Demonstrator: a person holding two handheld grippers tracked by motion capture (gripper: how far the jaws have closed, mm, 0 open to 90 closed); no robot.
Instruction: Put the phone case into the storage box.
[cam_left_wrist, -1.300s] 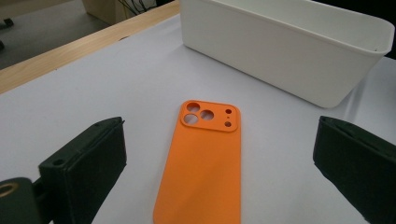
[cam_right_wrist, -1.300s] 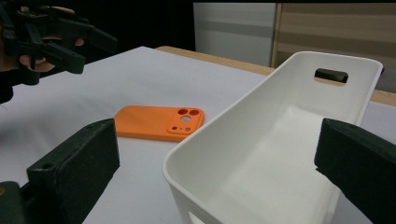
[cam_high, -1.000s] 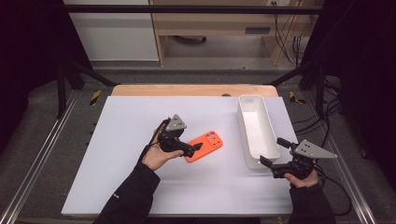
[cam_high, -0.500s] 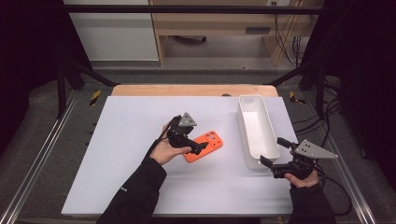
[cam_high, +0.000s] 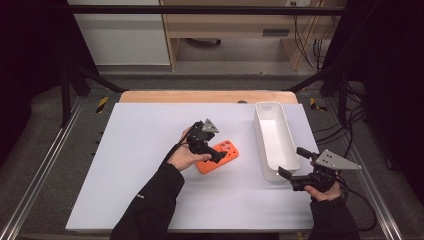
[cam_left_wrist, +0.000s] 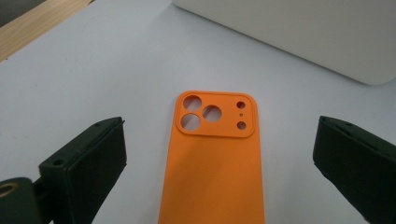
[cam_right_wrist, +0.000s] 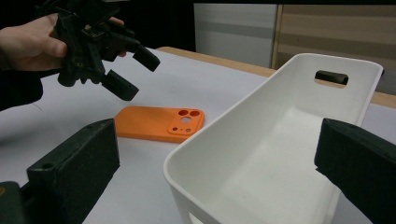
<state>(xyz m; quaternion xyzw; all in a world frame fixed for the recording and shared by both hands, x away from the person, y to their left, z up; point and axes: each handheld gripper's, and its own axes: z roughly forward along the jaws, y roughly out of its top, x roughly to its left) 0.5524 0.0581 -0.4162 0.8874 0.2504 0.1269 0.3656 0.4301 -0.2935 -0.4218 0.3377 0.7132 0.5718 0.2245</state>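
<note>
L gripper (cam_high: 214, 156) open above orange phone case (cam_high: 222, 157) (not touching), white tray (cam_high: 276, 145) nearby

I note a plain orange rubbery phone case (cam_left_wrist: 212, 172), a plain white oblong plastic bin (cam_high: 274, 136), a white tabletop (cam_high: 145, 135) and black gripper jaws.

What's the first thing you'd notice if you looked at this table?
The bright orange phone case jumps out, lying flat near the middle of the white table with its camera holes showing. The left claw hangs just above it, jaws wide open. To the right stands a long, empty white bin, with the right claw open at its near end.
</note>
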